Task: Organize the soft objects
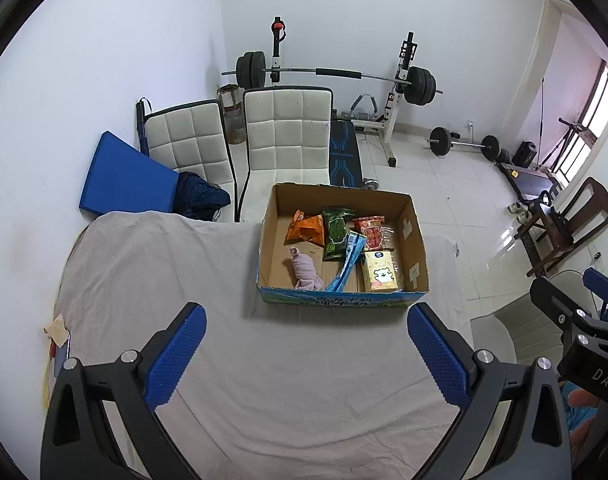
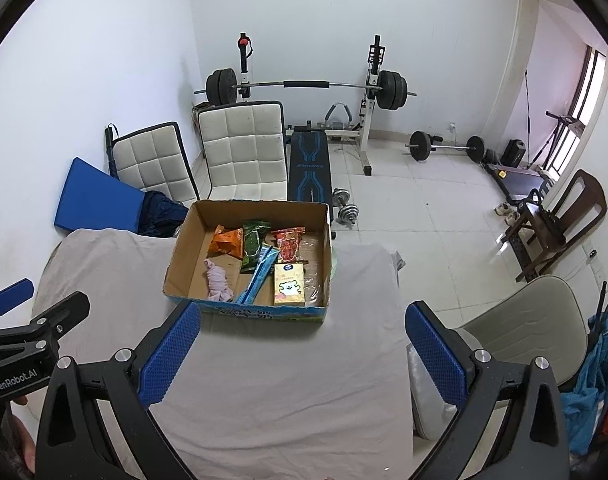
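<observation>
A cardboard box [image 1: 418, 240] [image 2: 181, 256] stands on the grey cloth-covered table. Inside it lie a pink soft cloth bundle [image 1: 306, 270] [image 2: 219, 280], an orange snack bag [image 1: 306, 229] [image 2: 225, 242], a green bag [image 1: 336, 232] [image 2: 251, 246], a red packet [image 1: 372, 230] [image 2: 287, 244], a blue strip pack [image 1: 346, 266] [image 2: 257, 276] and a yellow bear-print pack [image 1: 382, 272] [image 2: 289, 290]. My left gripper [image 1: 306, 354] is open and empty, held above the table in front of the box. My right gripper [image 2: 304, 354] is open and empty, also in front of the box.
The grey cloth [image 1: 263, 380] [image 2: 283, 380] covers the table. Two white padded chairs [image 1: 287, 136] [image 2: 243, 148] stand behind it, with a blue mat [image 1: 123, 176] at the wall. A barbell rack [image 1: 336, 76], a beige chair [image 2: 524, 320] and a wooden chair [image 2: 560, 224] stand around.
</observation>
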### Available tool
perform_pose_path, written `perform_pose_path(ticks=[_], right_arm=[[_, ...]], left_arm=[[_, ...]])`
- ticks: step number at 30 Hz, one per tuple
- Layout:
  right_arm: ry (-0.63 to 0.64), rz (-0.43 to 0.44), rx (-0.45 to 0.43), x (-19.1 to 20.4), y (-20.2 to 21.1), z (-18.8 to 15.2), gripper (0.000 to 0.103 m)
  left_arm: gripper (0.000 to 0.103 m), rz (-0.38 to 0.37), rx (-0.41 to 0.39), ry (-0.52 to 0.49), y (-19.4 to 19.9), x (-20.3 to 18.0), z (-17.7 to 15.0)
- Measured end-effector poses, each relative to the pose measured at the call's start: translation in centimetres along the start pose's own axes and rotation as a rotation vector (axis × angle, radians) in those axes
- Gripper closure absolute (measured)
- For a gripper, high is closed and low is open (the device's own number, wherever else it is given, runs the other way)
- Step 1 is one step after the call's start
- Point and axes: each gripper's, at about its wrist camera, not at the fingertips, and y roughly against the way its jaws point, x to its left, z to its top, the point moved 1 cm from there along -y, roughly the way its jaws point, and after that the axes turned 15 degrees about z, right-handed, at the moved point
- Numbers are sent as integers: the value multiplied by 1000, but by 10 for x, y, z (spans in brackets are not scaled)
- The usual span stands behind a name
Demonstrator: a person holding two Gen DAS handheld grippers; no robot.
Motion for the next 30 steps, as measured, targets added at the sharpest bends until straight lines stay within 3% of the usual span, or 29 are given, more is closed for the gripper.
perform_pose_path(ticks=[30], right_arm=[[12, 8, -11, 4, -2, 6, 0]], left_arm=[[0, -2, -8, 5, 0, 3, 0]])
